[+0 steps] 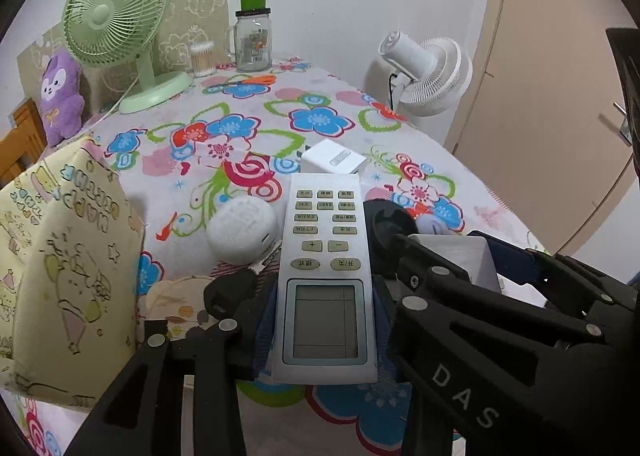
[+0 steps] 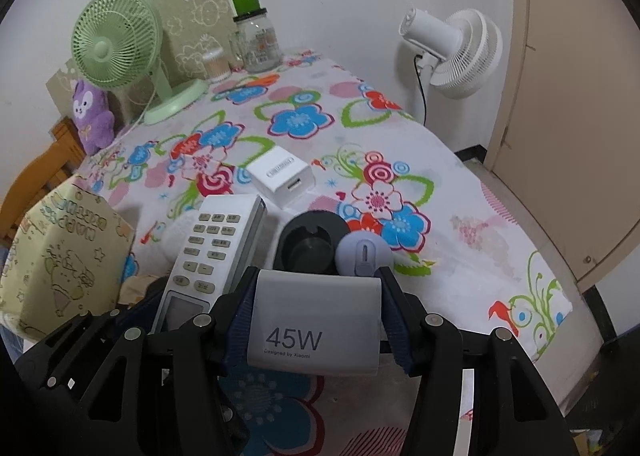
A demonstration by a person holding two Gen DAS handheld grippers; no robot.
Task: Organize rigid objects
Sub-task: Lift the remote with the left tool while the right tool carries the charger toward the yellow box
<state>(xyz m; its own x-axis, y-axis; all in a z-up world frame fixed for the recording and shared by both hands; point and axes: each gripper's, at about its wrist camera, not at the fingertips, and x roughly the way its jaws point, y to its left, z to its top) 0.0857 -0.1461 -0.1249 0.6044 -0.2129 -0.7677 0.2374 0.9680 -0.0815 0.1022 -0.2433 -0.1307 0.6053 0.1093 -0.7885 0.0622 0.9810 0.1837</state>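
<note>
My left gripper (image 1: 324,308) is shut on a white air-conditioner remote (image 1: 324,240), its blue pads pressing the sides of the screen end; the button end points away from me. The remote also shows in the right wrist view (image 2: 212,252). My right gripper (image 2: 318,320) is shut on a grey 45W charger block (image 2: 316,320), held just above the flowered tablecloth (image 2: 460,195). Both grippers sit side by side at the near edge; the right one appears at the right of the left wrist view (image 1: 480,296).
Beyond the held things lie a white USB plug (image 2: 280,175), a black round holder (image 2: 310,244), a lavender mouse (image 2: 362,252) and a white round puck (image 1: 242,230). A yellow patterned box (image 1: 60,276) stands at the left. A green fan (image 1: 116,11), a jar (image 1: 252,39), a plush (image 1: 60,95) and scissors (image 1: 248,81) are at the back.
</note>
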